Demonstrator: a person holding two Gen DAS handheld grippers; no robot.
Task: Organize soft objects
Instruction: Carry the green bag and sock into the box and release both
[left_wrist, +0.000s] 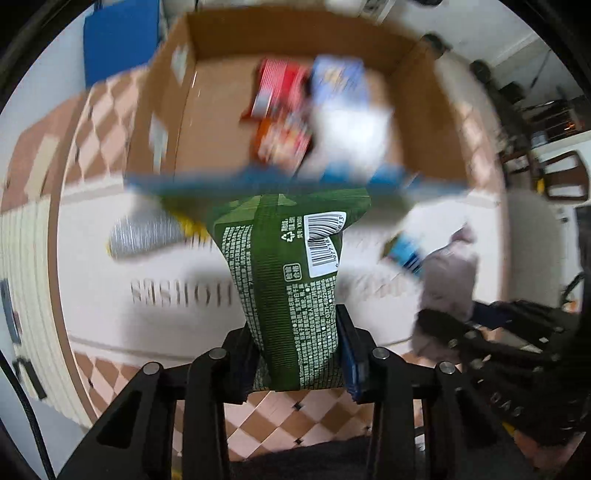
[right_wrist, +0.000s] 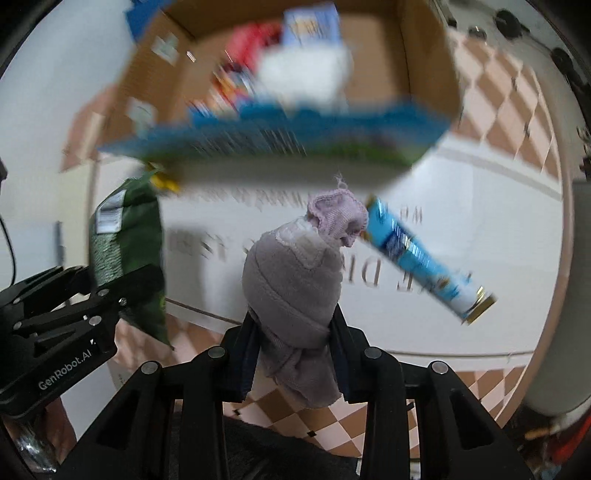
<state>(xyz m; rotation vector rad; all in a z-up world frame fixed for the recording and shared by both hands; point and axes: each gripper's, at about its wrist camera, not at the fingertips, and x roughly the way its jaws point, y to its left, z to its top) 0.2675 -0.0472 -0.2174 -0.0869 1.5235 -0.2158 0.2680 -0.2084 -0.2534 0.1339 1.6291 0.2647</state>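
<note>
I have a thing in each of my grippers, and the big cardboard box (left_wrist: 288, 110) is right in front of me with its near wall close. My left gripper (left_wrist: 299, 354) is pinching the bottom end of the green snack bag (left_wrist: 288, 266), so the bag stands up tall between the fingers and its top leans toward the box. My right gripper (right_wrist: 295, 354) is squeezing the rolled-up gray sock (right_wrist: 291, 280) around its lower part, and a bit of pink cloth (right_wrist: 338, 214) pokes out on top. Both things look held in the air, not lying on the white mat (left_wrist: 110, 295). The box already holds some things: a red packet (left_wrist: 277, 88), a blue and white packet (left_wrist: 340, 85) and something soft and white (left_wrist: 351, 136). I think the step now is to carry my two things over the near wall and let them go inside. The picture is smeary, so I should go slower near the edge. The bag is tall and floppy, so I want to lift it high enough that its top does not bump the wall and fold. My two grippers are close side by side, so I should keep them apart. A blue tube-like packet (right_wrist: 424, 258) and a silver packet (left_wrist: 147, 232) lie on the mat near the box, and I should not knock them. I would open my fingers only when each thing is well past the wall.
</note>
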